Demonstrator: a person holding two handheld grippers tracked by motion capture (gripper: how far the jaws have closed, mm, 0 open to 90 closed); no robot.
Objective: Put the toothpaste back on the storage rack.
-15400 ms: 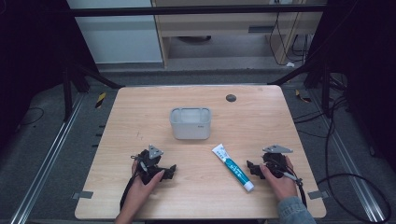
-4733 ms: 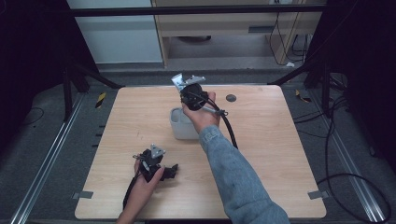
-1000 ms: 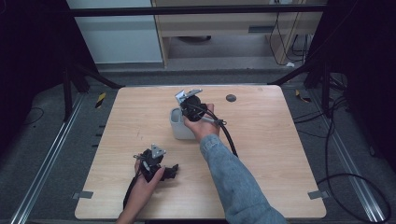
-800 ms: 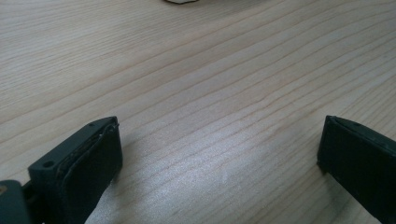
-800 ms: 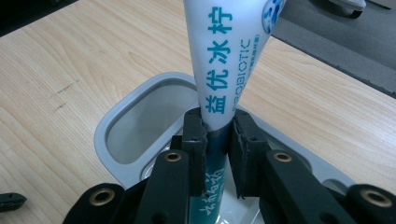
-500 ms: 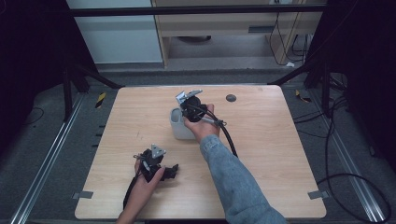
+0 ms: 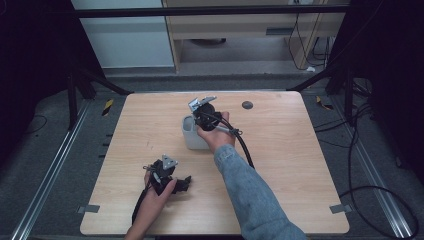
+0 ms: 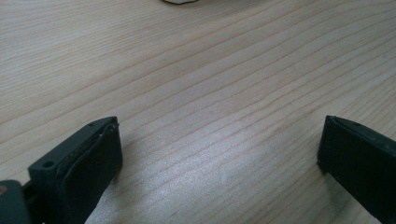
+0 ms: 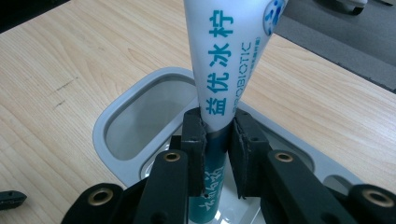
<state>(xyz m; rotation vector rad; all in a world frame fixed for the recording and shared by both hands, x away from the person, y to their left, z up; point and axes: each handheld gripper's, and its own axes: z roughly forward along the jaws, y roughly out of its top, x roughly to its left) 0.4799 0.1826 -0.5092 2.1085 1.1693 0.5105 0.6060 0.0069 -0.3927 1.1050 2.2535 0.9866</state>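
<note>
Right gripper view: right claw [image 9: 217, 135] pinches toothpaste tube [image 9: 229, 60] — seemingly over grey container [image 9: 109, 123].

The tube [image 9: 229, 70] is standing between the jaws of the right gripper [image 7: 201, 107] over the container [image 7: 192, 137] at the middle of the table [image 7: 290, 165], while the left gripper [image 7: 172, 179] is resting on the table nearer the person, well apart from it.

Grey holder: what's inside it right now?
The tube stands in the holder, clamped by the right gripper. The compartment beside it looks empty. The tube's lower end and the slot floor are hidden behind the jaws.
</note>
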